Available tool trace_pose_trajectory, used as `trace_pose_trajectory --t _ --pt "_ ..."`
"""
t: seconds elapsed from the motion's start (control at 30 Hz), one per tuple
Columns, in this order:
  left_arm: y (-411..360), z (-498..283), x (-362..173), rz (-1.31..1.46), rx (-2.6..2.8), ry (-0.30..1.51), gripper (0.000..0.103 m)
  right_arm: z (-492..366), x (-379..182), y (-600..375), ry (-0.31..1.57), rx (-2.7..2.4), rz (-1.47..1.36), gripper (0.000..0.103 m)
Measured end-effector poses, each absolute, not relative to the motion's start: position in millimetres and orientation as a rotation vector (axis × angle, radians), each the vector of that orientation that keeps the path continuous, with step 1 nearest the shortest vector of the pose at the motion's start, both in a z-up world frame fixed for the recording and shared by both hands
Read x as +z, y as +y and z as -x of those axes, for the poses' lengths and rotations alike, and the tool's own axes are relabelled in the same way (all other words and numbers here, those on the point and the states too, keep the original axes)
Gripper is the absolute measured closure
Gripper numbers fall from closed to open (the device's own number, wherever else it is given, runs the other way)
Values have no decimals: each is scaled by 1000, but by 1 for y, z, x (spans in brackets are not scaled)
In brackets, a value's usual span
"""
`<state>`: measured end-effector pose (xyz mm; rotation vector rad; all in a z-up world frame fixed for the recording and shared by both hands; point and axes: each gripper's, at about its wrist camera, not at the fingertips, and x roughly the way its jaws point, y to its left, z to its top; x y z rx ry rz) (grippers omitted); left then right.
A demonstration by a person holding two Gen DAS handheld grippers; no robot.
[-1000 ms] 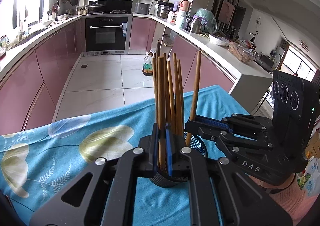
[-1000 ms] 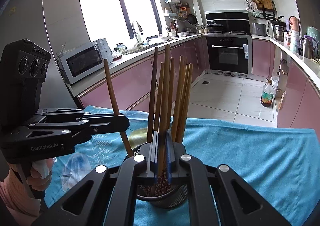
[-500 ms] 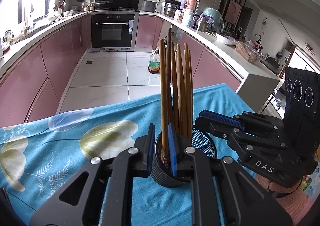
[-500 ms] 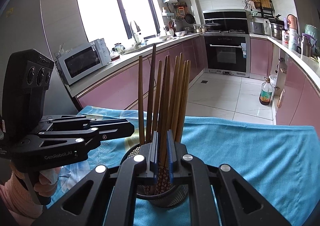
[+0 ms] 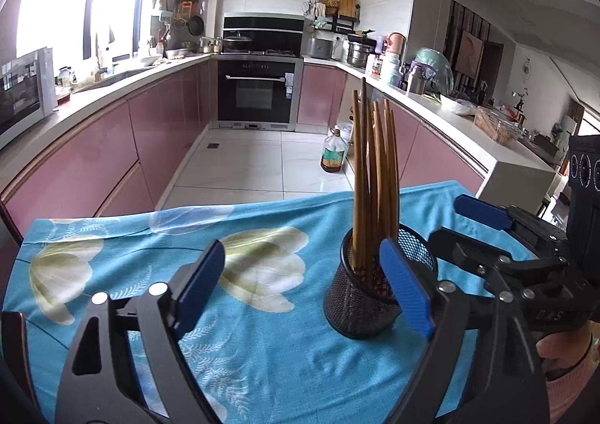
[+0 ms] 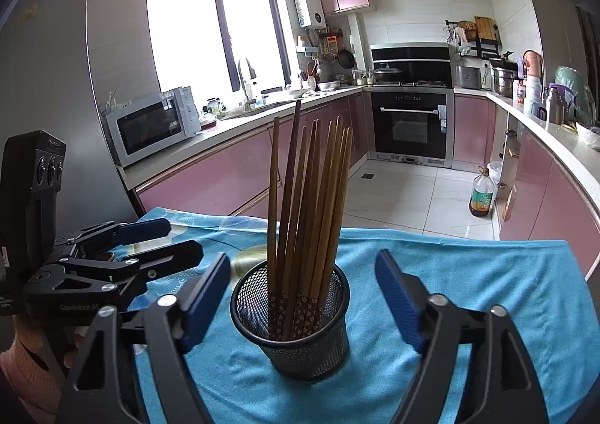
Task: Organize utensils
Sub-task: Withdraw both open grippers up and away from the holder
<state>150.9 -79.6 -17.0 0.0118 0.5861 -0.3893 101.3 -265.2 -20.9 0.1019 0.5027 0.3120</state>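
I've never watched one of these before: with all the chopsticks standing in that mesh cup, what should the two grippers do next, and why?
Probably draw both back. The chopsticks all stand in the mesh cup, and the left gripper and right gripper have just been opening and hold nothing.

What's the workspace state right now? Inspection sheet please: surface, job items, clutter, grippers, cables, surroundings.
Surface: blue floral tablecloth over the table, a few wrinkles.
Job's things: black mesh holder stands upright on the cloth; wooden chopsticks all stand inside it, leaning slightly.
Clutter: nothing seen on the cloth besides the holder.
Grippers: left gripper open, jaws have just been opening, nothing pressed between them, its right pad in front of the holder's rim; right gripper open, also just opened, the holder sits between its pads untouched.
Cables: nothing seen.
Surroundings: kitchen with pink cabinets, oven, microwave, oil bottle on the floor.
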Motion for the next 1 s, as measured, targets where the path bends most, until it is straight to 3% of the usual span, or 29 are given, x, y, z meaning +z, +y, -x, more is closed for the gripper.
trace_pose_trajectory --t 0.13,1.0 --pt "-64 -134 -15 -6 -330 527 5 -89 -21 -262 480 306 -87 6" --pt "-17 -69 -16 20 -139 331 5 -30 -21 -235 259 201 -22 6"
